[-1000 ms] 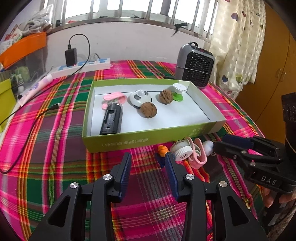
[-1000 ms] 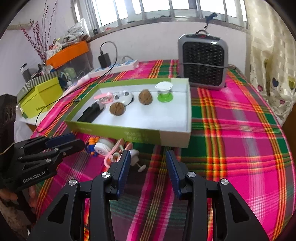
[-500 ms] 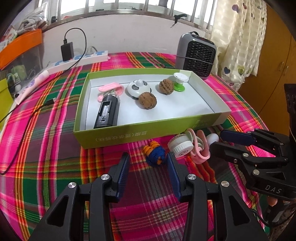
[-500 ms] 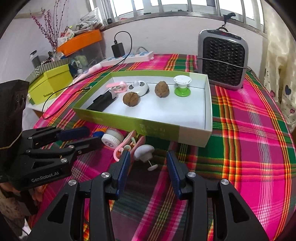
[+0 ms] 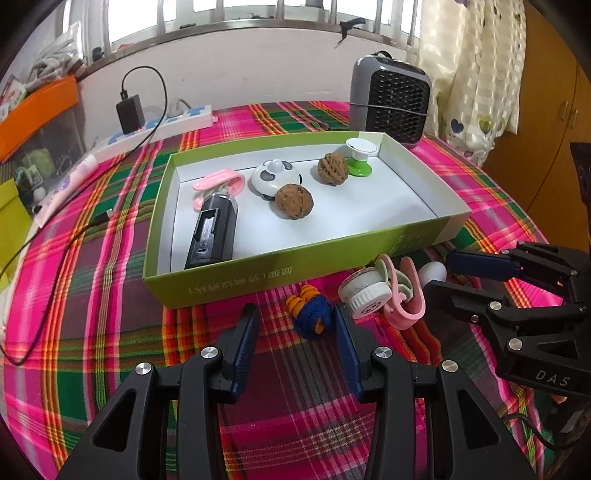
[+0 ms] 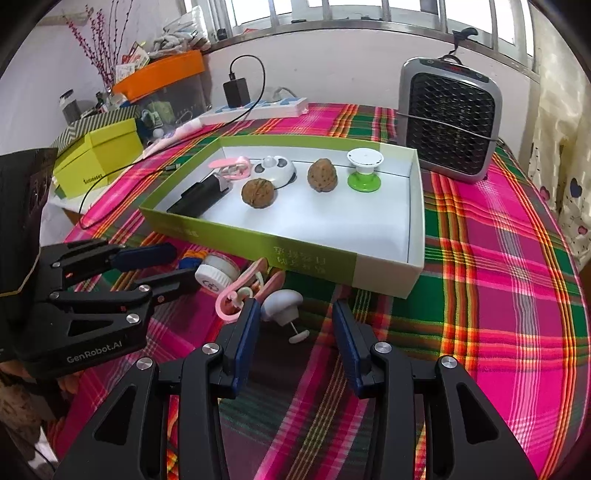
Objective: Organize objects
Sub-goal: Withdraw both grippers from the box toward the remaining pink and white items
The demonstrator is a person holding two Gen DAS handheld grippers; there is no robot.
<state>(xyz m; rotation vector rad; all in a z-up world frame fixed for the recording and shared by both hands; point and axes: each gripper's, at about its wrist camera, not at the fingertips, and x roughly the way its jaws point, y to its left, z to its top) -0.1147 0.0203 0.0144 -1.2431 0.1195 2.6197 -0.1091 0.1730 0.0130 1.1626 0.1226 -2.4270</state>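
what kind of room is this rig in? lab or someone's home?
Most likely a home: plaid tablecloth on a table by a barred window, heart-print curtain, small heater and a power strip.

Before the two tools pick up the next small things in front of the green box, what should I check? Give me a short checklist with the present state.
1. Left tool open: ok, jaws apart.
2. Blue and orange knitted toy between left jaws: ok, nearer the right jaw.
3. Right tool open: ok.
4. White mushroom-shaped piece between right jaws: ok, close to the left jaw.
5. Pink clip clear of the right tool: not ok, it lies against the left jaw.
6. Free floor in the green box: ok, front right is bare.
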